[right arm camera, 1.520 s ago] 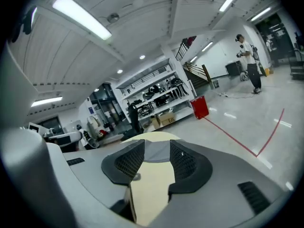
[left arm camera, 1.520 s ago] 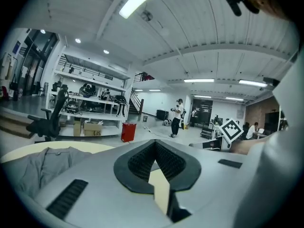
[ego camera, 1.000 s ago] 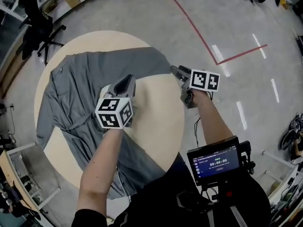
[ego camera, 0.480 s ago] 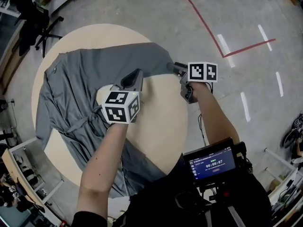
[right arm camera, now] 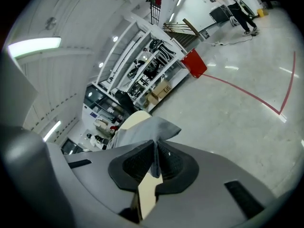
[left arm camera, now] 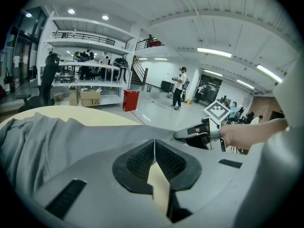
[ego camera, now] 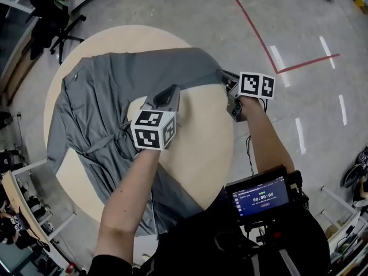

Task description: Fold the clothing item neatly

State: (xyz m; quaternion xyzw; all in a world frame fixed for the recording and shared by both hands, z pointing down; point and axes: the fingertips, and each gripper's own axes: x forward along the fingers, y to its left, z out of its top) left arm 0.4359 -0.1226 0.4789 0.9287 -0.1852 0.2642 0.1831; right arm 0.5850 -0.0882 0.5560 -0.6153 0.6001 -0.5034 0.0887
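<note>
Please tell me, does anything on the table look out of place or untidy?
Yes. The grey garment lies wrinkled and askew on the round table. Its lower part hangs over the table's near edge, and one sleeve stretches across to the right rim. Nothing looks torn or spilled.

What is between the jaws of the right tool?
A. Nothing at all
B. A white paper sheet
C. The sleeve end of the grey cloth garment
C: in the right gripper view the jaws of the right tool, which have just been closing, pinch the grey cloth garment at its sleeve end.
</note>
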